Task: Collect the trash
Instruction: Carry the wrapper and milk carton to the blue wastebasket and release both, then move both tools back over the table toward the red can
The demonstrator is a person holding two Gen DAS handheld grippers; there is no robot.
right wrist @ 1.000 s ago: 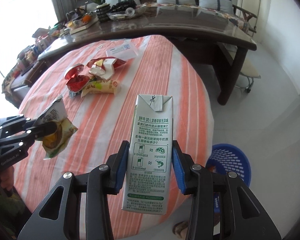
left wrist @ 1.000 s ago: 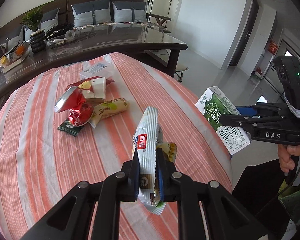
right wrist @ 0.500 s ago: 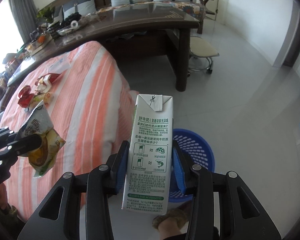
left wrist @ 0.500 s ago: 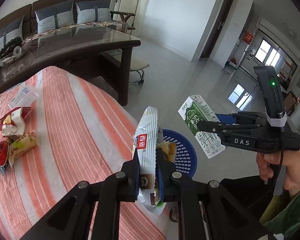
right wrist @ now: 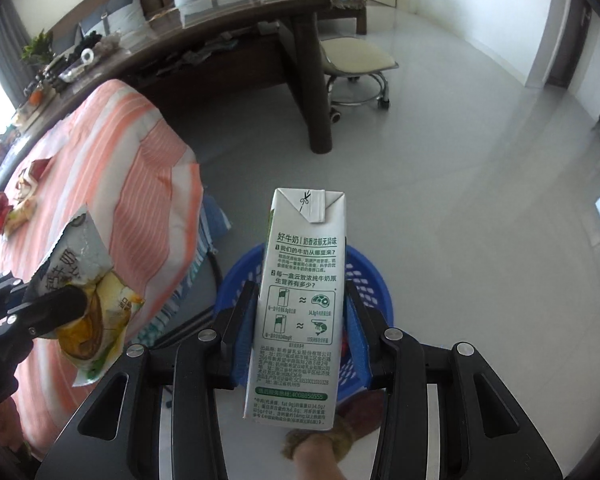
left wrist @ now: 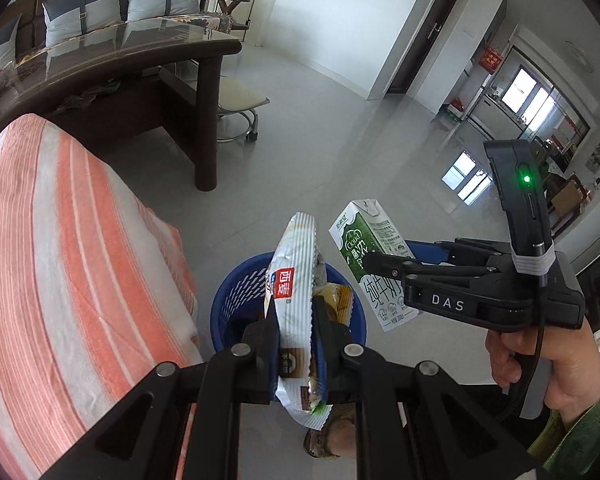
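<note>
At frame centre of each wrist view, the left gripper (left wrist: 296, 344) pinches a crinkled snack wrapper (left wrist: 294, 292) and the right gripper (right wrist: 300, 332) clamps a milk carton (right wrist: 300, 280), both hiding most of the blue basket (left wrist: 236, 300) below, its contents unreadable.

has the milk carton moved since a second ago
Yes. The milk carton, clamped in the right gripper, has swung off the striped table and now hangs over the blue basket.

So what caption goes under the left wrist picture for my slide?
Left gripper pinching a snack wrapper above the blue basket, milk carton held alongside by the right gripper.
</note>
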